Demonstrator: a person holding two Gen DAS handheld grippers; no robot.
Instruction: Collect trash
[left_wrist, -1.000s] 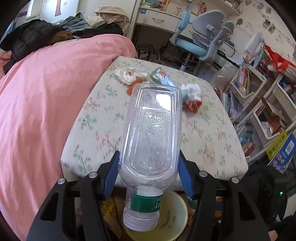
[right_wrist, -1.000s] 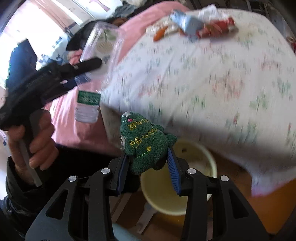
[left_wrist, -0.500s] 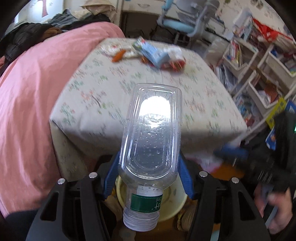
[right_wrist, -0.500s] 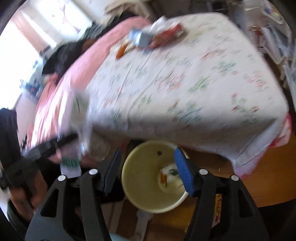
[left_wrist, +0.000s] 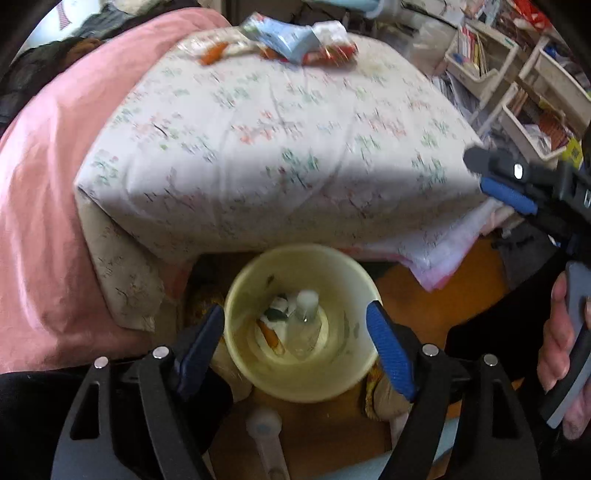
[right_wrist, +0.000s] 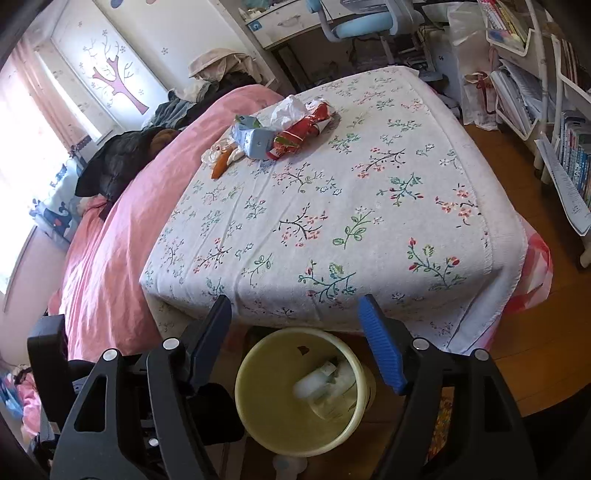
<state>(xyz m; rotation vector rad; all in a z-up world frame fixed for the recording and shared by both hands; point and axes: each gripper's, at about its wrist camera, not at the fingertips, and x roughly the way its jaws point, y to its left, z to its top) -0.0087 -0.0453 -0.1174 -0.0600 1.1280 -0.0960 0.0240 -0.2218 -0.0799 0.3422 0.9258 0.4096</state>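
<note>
My left gripper (left_wrist: 295, 314) hangs over the pale yellow bin (left_wrist: 236, 295), its jaws opening with nothing between them. The clear plastic bottle (left_wrist: 304, 325) lies inside the bin, neck towards me, beside scraps and something dark green. My right gripper (right_wrist: 293, 302) is also opening and empty, just above the bin (right_wrist: 251, 369) at the bed's near edge; it shows at the right of the left wrist view (left_wrist: 509, 184). On the far side of the floral bedcover (right_wrist: 332, 206) lies a trash pile: a blue carton (right_wrist: 253, 138), a red wrapper (right_wrist: 306, 129), white tissue (right_wrist: 288, 107) and an orange piece (right_wrist: 221, 166).
A pink quilt (right_wrist: 122, 229) with dark clothes heaped on it covers the bed's left part. Shelves of books (right_wrist: 569, 147) stand along the right, a desk and blue chair (right_wrist: 362, 22) at the back. Wooden floor (right_wrist: 546, 295) runs right of the bed.
The bottle has left my left gripper and now lies in the bin. The green plush toy has gone from my right gripper. Both pairs of jaws have spread wider.
</note>
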